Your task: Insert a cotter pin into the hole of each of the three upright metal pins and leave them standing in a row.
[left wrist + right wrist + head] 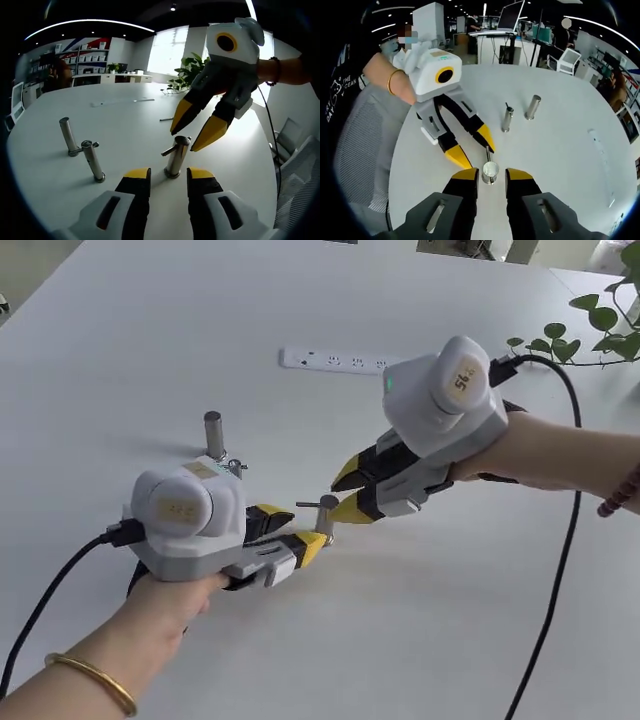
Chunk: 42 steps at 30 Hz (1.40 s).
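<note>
left hand-held gripper (168, 174) and right hand-held gripper (492, 175) both released, jaws flanking near pin (176, 157); cotter pin (169, 150) sticks through it. second pin (92, 160) and third pin (66, 135) upright far left on tabletop (400, 620).

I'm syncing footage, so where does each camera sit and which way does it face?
Head view: on the headset, facing forward and down at the table; shows both forearms, left hand-held gripper, right hand-held gripper.
Left gripper view: on the left one, looking along its own jaws at the nearest metal pin.
Right gripper view: on the right one, looking down on that pin's top between its own jaws.
Shared: both gripper views catch that pin.
</note>
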Motion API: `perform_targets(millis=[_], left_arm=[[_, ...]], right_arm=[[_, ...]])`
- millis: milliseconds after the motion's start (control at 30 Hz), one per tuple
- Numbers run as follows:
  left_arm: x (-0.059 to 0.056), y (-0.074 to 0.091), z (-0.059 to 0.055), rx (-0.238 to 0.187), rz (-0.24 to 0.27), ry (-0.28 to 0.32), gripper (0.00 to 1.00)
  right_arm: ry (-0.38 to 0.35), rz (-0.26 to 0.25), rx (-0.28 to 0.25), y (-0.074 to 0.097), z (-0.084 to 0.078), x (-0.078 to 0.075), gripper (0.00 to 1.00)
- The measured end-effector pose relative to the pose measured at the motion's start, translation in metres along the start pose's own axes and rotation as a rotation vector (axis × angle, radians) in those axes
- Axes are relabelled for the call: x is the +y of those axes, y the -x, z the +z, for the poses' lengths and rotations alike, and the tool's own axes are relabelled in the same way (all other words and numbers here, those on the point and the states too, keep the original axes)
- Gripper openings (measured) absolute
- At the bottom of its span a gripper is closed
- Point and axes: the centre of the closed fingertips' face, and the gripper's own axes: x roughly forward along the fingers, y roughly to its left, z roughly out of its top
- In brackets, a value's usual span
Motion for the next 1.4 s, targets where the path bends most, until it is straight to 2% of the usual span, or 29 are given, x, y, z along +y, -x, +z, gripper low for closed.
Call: perform_targets(millis=[333,567,933,1200,1300,1400], left_arm=[[0.003,0.013,0.001,0.017,0.019,-0.02,0.34],[0.007,0.022,0.01,0.004,0.035,-0.028,0.37],[0.004,0.042,0.02,0.027,0.061,-0.085,0.46],[0.006,0.051,0.018,0.041,0.082,-0.077,0.51],[0.008,0.056,0.019,0.039,0.101,-0.08,0.54],[0.01,0.06,0.02,0.029,0.112,-0.059,0.55]], right_arm=[[-0.046,-0.008,-0.01,-0.009,0.001,0.003,0.17],[-0.047,-0.02,-0.01,-0.015,0.0,0.0,0.16],[-0.052,-0.031,-0.012,-0.017,-0.003,-0.006,0.1],[-0.054,-0.032,-0.014,-0.017,-0.003,-0.005,0.09],[-0.075,-0.032,-0.016,-0.017,-0.003,-0.005,0.09],[-0.08,-0.035,-0.019,-0.016,-0.003,-0.004,0.09]])
